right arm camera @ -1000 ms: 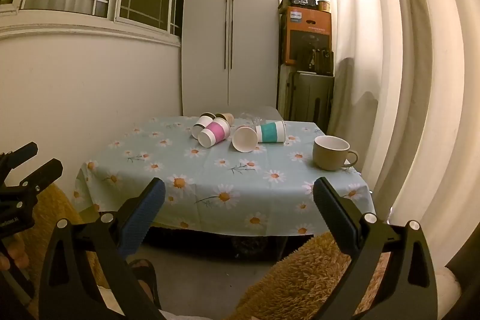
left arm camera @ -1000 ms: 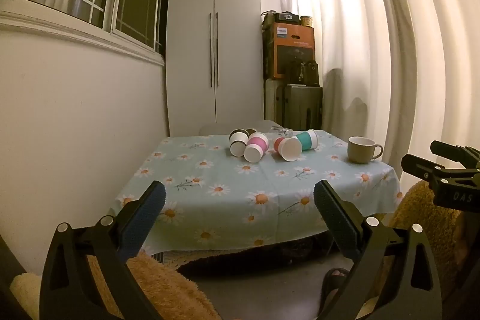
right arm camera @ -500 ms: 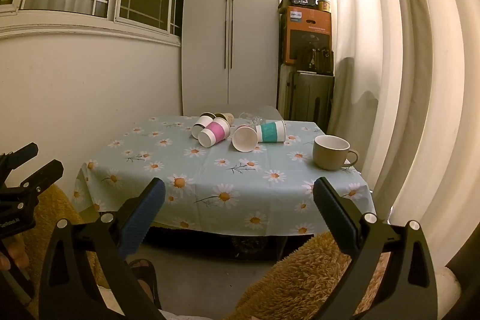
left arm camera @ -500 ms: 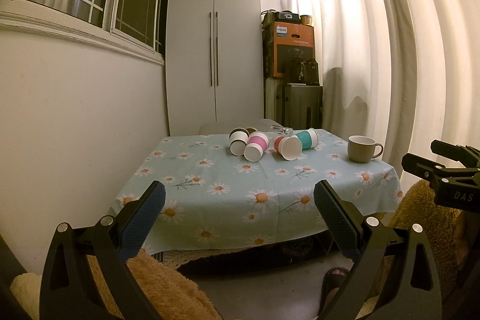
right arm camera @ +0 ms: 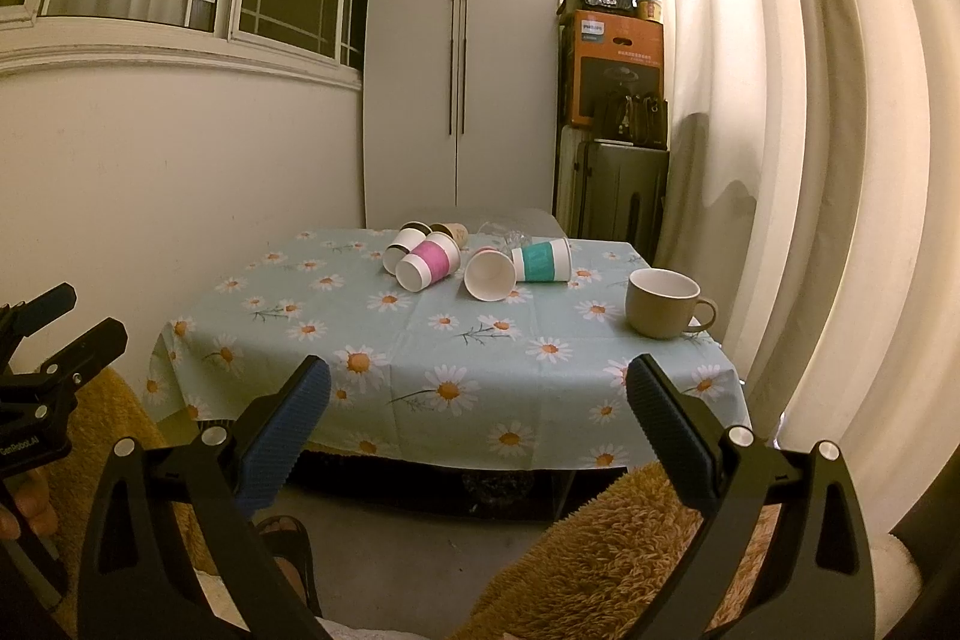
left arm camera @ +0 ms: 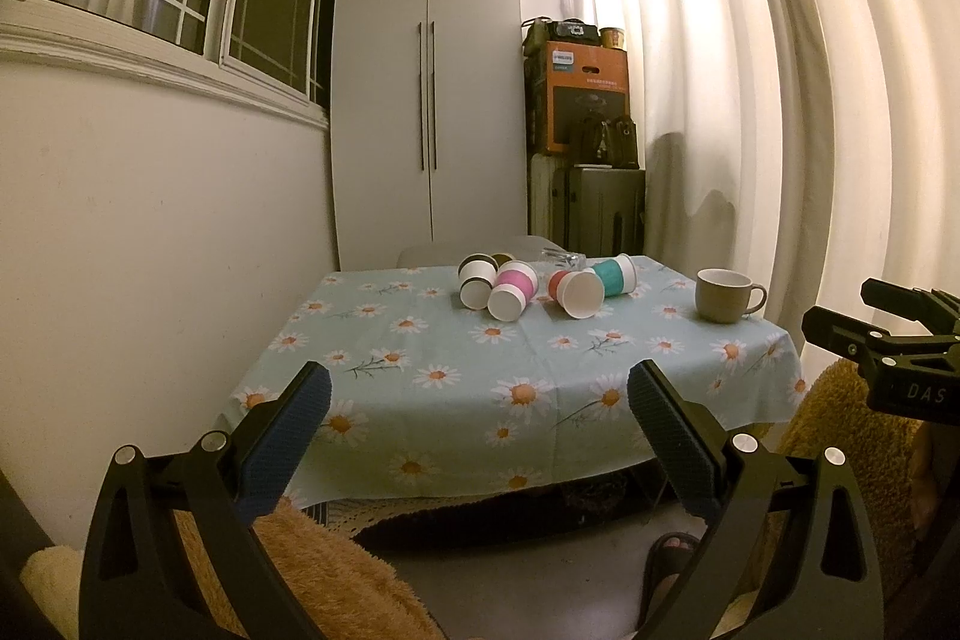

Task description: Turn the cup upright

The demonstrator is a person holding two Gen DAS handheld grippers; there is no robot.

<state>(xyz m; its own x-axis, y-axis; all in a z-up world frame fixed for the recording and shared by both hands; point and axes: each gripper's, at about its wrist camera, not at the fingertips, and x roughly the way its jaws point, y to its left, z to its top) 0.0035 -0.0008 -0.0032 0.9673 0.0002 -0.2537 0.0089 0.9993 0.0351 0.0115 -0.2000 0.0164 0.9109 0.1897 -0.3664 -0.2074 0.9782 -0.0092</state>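
Several paper cups lie on their sides at the far middle of a daisy-print table (left arm camera: 420, 340): a brown-banded cup (left arm camera: 477, 277), a pink-banded cup (left arm camera: 513, 287), a red-banded cup (left arm camera: 575, 287) and a teal-banded cup (left arm camera: 612, 275). The right wrist view shows the pink cup (right arm camera: 429, 263), the white-mouthed cup (right arm camera: 489, 273) and the teal cup (right arm camera: 540, 261). A beige mug (left arm camera: 723, 295) (right arm camera: 663, 303) stands upright at the right. My left gripper (left arm camera: 479, 403) and right gripper (right arm camera: 478, 394) are open and empty, held short of the table's near edge.
A clear glass (right arm camera: 507, 232) lies behind the cups. A white wardrobe (left arm camera: 429, 130), stacked boxes and suitcases (left arm camera: 585, 172) stand behind the table. Curtains (left arm camera: 780, 100) hang on the right, a wall on the left. Furry brown fabric (right arm camera: 600, 550) and a slippered foot (left arm camera: 669, 568) lie below.
Both grippers have drifted very slightly; the table and cups sit a touch differently in view. Nothing was taken hold of or moved.
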